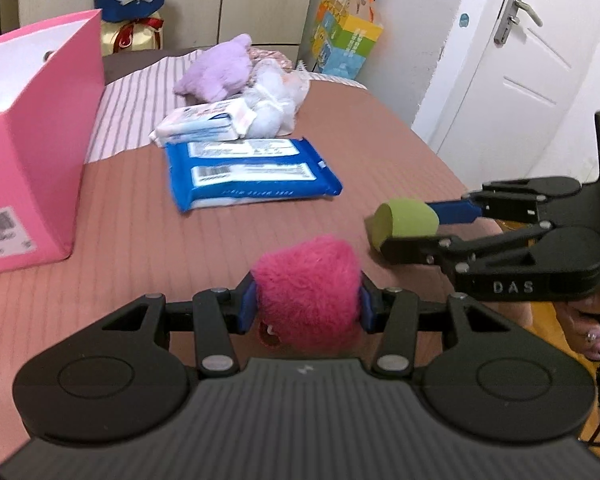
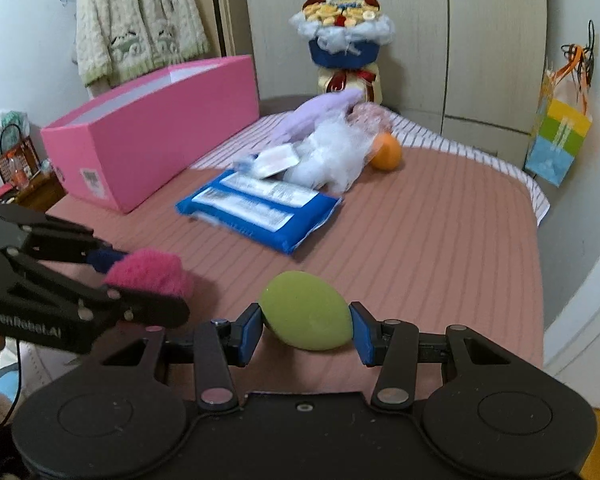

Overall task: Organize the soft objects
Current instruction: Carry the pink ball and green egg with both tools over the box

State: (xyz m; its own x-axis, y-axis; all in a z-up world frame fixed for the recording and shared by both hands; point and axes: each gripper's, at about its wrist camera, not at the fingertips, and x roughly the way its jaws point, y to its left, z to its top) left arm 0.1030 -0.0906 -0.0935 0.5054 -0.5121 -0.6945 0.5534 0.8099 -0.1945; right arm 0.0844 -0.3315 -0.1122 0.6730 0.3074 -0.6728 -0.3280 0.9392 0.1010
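My left gripper (image 1: 307,304) is shut on a fuzzy magenta plush (image 1: 308,292), held just above the brown bed cover; it also shows in the right wrist view (image 2: 150,274). My right gripper (image 2: 306,326) is shut on a green foam sponge (image 2: 306,312), seen too in the left wrist view (image 1: 406,222). A pink open box (image 1: 40,152) (image 2: 156,132) stands at the left. Further back lie a blue wipes pack (image 1: 252,172) (image 2: 260,210), a small tissue pack (image 1: 200,122), a purple plush (image 1: 220,70), a white fluffy toy (image 2: 332,156) and an orange ball (image 2: 386,152).
A flower-style bouquet (image 2: 344,36) stands at the bed's head by the wardrobe. A colourful gift bag (image 2: 558,140) hangs at the right. A white door (image 1: 520,60) is right of the bed. A knitted jacket (image 2: 136,16) hangs at the left.
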